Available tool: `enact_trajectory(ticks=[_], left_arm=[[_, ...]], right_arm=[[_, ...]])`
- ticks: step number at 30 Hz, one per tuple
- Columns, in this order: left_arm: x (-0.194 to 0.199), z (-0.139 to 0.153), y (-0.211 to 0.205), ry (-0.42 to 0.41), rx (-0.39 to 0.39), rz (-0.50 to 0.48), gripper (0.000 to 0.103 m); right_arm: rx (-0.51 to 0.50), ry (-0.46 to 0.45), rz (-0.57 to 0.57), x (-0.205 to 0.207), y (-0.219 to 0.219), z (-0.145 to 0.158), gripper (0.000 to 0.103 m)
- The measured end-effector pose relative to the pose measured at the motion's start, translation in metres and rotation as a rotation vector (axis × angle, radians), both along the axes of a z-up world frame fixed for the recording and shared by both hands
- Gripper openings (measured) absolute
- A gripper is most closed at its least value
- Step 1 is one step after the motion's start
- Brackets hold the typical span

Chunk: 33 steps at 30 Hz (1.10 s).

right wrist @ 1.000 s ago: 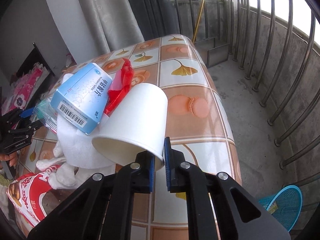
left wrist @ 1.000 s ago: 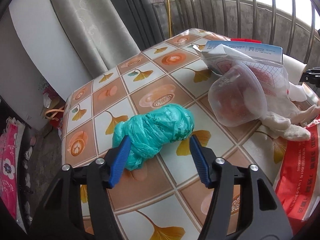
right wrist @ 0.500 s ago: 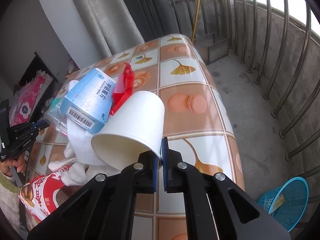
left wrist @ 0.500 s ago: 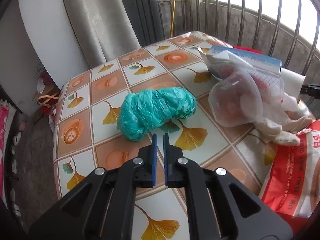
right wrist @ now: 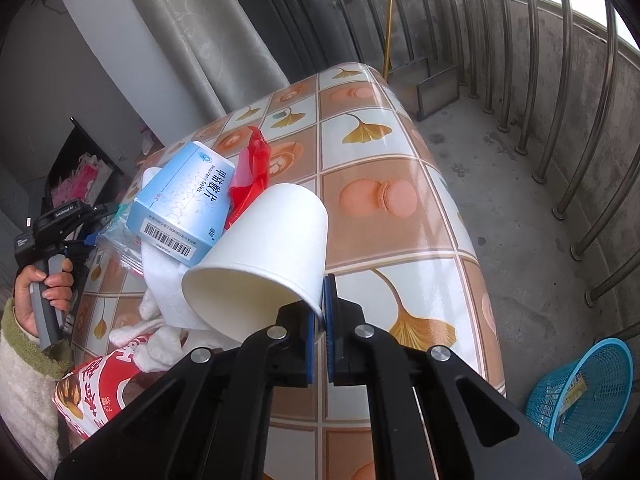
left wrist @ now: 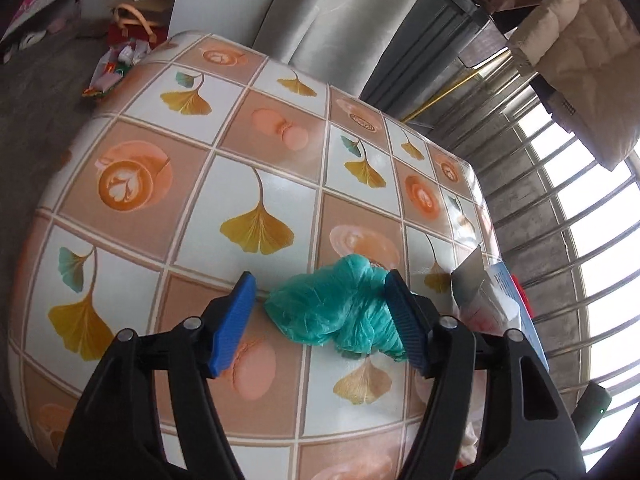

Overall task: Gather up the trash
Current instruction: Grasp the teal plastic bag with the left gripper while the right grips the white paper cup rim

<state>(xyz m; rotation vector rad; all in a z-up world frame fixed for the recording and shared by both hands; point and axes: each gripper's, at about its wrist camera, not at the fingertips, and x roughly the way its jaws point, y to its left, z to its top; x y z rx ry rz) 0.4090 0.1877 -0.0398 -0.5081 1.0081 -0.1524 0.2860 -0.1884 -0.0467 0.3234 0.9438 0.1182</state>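
I saw left claw [left wrist: 320,316] spread, jaws just opened, teal bag [left wrist: 340,308] on counter [left wrist: 256,184] between them, touching right pad, gap at left. Bag's long axis ran jaw to jaw. Right claw [right wrist: 322,322] pinched cup [right wrist: 260,268] rim.

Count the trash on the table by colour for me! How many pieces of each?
Green: 1, the crumpled bag
White: 2, the paper cup and the tissue wad
Blue: 1, the box
Red: 2, the wrapper and the snack bag
Clear: 1, the plastic bag
Total: 7
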Motion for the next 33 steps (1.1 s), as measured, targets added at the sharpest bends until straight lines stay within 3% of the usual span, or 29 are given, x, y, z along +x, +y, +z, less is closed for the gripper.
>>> enact_trajectory(ticks=[3,7,13,23,25,29,33], left_arm=[[0.004,-0.003,-0.012,-0.002,0.016,-0.007,0.070],[0.006,0.001,-0.025,-0.028,0.099,-0.005,0.074],[0.011,0.003,-0.023,-0.019,0.119,0.044,0.083],[0.023,-0.015,-0.022,0.061,-0.050,0.058,0.085],[0.021,-0.015,-0.023,0.053,-0.064,0.055,0.079],[0.014,-0.007,-0.027,0.017,-0.086,0.017,0.052],[0.009,0.002,-0.033,0.002,-0.053,-0.009,0.043]], right_arm=[[0.014,0.006,-0.005,0.001,-0.001,-0.003,0.005],[0.027,0.009,-0.006,0.001,-0.003,-0.006,0.005],[0.041,0.010,-0.005,0.002,-0.003,-0.008,0.005],[0.057,0.013,-0.005,0.003,-0.004,-0.010,0.005],[0.064,0.013,-0.007,0.003,-0.004,-0.010,0.005],[0.077,0.011,-0.011,0.002,-0.007,-0.010,0.005],[0.096,0.009,-0.017,0.000,-0.010,-0.010,0.005]])
